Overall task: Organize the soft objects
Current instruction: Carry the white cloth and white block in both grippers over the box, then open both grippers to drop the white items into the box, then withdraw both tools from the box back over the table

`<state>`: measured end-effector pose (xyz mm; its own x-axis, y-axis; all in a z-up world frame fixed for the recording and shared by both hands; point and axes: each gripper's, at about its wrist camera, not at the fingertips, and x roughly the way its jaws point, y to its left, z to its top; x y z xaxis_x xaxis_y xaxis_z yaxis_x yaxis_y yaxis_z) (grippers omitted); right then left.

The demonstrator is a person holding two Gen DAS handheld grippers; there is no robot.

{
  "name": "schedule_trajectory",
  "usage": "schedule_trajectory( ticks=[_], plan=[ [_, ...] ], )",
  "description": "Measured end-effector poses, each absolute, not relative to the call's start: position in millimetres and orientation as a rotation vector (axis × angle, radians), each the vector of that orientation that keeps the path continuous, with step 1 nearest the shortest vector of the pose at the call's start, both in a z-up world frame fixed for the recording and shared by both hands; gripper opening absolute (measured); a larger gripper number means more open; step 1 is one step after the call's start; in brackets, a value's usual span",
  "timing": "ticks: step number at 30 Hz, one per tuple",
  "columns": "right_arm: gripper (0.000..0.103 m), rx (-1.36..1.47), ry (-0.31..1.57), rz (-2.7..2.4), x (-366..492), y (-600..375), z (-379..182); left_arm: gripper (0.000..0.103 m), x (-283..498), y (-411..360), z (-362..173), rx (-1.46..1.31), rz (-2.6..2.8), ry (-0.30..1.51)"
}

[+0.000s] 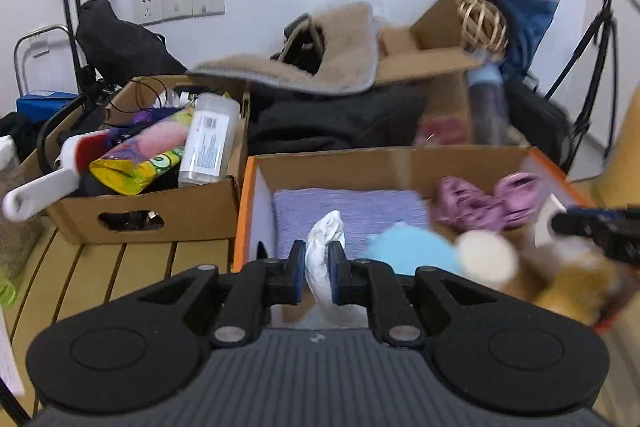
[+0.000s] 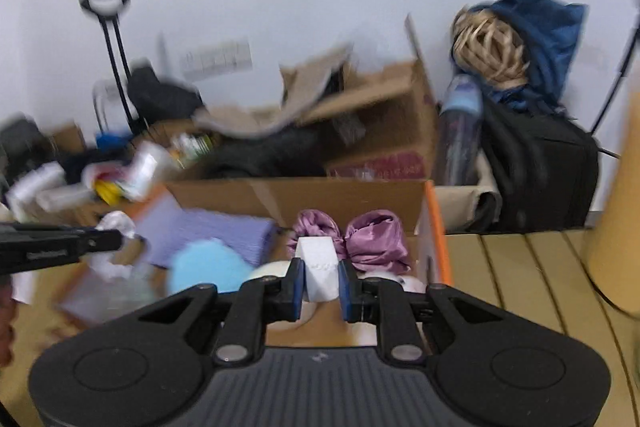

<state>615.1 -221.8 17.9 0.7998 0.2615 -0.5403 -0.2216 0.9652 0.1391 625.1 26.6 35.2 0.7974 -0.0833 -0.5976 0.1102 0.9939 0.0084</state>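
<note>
- Wooden slatted desk (image 1: 120,267) carries an orange-edged box (image 1: 400,163) of soft things.
- Left tongs (image 1: 317,275) pinch a white crumpled cloth (image 1: 324,251) above it; right tongs (image 2: 319,281) clamp a white folded piece (image 2: 318,267).
- Judged step: carrying both in; next, lower them and release.

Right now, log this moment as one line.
left hand-held gripper: shut on white cloth | right hand-held gripper: shut on white block | both over orange-edged box
</note>
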Motion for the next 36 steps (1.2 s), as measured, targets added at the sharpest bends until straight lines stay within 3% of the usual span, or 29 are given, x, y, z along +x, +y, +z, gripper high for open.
schedule_trajectory(
  ticks=[2,3,9,11,13,17,22,31,34,36],
  plan=[
    [0.026,0.089,0.631,0.233,646.4,-217.7,0.9,0.061,632.4,29.6,26.5,0.033,-0.103,0.665],
    [0.034,0.090,0.656,0.233,657.3,-217.2,-6.2,0.061,631.5,31.0,24.5,0.023,-0.115,0.659],
    [0.036,0.117,0.647,0.236,667.0,-224.8,-11.6,0.061,620.4,27.4,24.6,0.052,-0.150,0.663],
    [0.043,0.119,0.649,0.242,662.9,-224.3,-9.0,0.061,617.0,28.4,27.1,0.042,-0.148,0.656],
    [0.055,0.143,0.650,0.260,656.6,-226.6,-2.2,0.062,609.9,30.1,36.8,0.029,-0.138,0.642],
    [0.058,0.138,0.605,0.281,622.2,-234.0,37.2,0.070,573.0,34.6,81.4,0.018,-0.145,0.558],
    [0.079,0.096,0.512,0.271,556.0,-253.3,97.0,0.077,500.1,38.5,138.8,0.011,-0.131,0.445],
    [0.080,0.024,0.363,0.279,370.1,-281.5,122.9,0.095,301.8,27.0,145.0,0.033,-0.070,0.224],
    [0.089,0.010,0.319,0.284,306.6,-281.2,110.2,0.098,237.0,23.8,126.7,0.011,-0.057,0.190],
    [0.090,-0.007,0.304,0.267,267.7,-275.8,98.0,0.099,192.0,21.2,113.6,0.014,-0.040,0.171]
  ],
)
